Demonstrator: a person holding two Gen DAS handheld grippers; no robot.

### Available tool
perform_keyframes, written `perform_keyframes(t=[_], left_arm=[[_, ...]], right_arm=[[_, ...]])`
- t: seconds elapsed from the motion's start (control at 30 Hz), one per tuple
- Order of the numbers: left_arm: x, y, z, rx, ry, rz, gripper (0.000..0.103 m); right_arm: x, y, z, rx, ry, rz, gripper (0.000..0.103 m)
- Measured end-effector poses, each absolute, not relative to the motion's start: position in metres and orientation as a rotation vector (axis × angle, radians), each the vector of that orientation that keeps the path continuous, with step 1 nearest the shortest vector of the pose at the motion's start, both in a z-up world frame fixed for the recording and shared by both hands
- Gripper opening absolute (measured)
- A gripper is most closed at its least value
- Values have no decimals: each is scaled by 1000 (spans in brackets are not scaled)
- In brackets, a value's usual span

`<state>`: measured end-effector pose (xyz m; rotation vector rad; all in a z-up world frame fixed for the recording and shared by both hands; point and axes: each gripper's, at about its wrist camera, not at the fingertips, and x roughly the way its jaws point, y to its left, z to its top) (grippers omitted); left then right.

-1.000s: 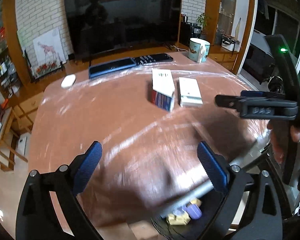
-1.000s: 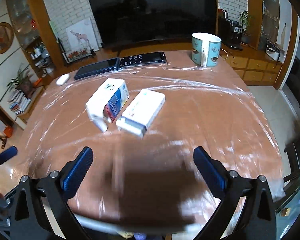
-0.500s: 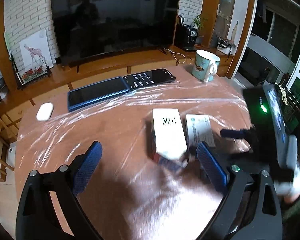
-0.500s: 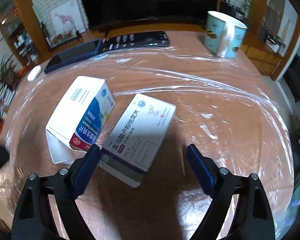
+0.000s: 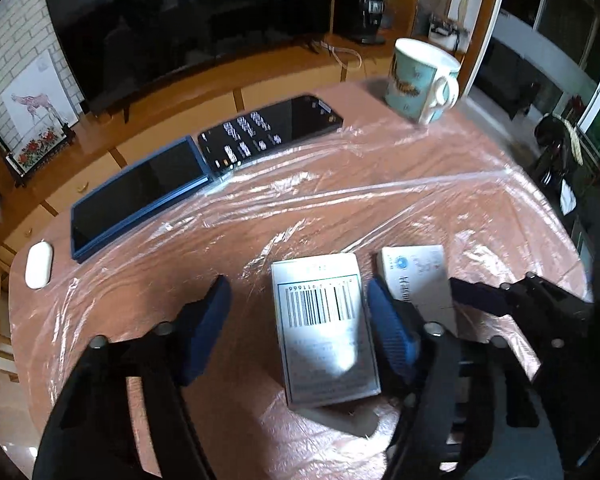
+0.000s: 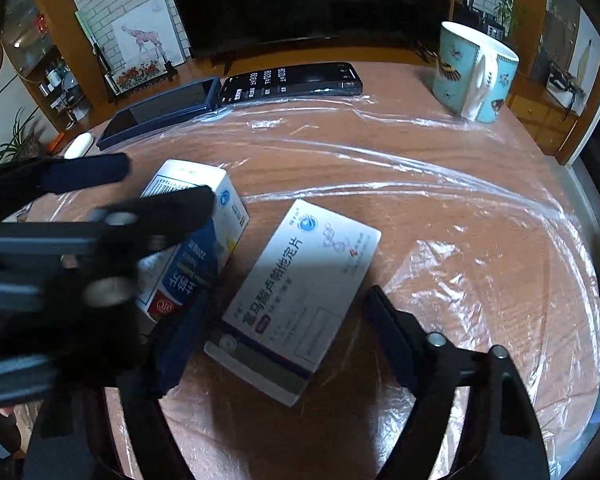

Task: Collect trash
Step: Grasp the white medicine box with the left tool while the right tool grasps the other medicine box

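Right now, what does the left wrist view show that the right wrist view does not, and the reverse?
Only the left wrist view shows the barcode face of the barcode box, lying between the closing jaws of the left tool.

Only the right wrist view shows the printed top of the flat white box, between the closing jaws of the right tool, and the barcode box's blue side.

Both show the two boxes side by side, the mug, two phones and the plastic-wrapped table.

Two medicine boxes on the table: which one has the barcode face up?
The taller box between the left gripper fingers, its jaws closing. The flatter box, between the right gripper's closing jaws, shows purple-striped print instead.
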<state>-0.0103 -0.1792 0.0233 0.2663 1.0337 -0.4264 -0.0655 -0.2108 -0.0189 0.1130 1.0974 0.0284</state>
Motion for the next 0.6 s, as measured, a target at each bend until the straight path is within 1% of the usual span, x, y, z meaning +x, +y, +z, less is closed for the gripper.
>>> perform_keyframes(t=[0.03, 0.1, 0.17, 0.3, 0.37, 0.4, 0.43, 0.47, 0.57, 0.6], left_arm=[[-9, -180, 20, 272, 1043, -423, 62], [-7, -182, 12, 286, 1060, -411, 53], [-6, -181, 6, 297, 1069, -403, 48], [-6, -177, -2, 289, 1093, -406, 48], [-7, -172, -6, 277, 1096, -393, 50], [-7, -169, -6, 256, 1098, -397, 50], [-7, -168, -6, 253, 1095, -398, 50], [-9, -168, -6, 259, 1088, -396, 50], [-12, -167, -7, 255, 1074, -393, 49], [-13, -167, -6, 254, 1071, -393, 48]], right_arm=[[-66, -211, -19, 101, 1091, 31, 64], [-65, -213, -19, 75, 1079, 38, 56], [-67, -214, -19, 45, 1069, 50, 52], [-71, -215, -20, -10, 1056, 58, 51], [-71, -219, -19, 5, 1056, 61, 53], [-71, -220, -19, 16, 1057, 64, 64], [-70, -221, -20, 27, 1062, 66, 70], [-70, -221, -20, 32, 1064, 73, 74], [-70, -222, -21, 41, 1064, 87, 76], [-69, -224, -21, 46, 1060, 93, 70]])
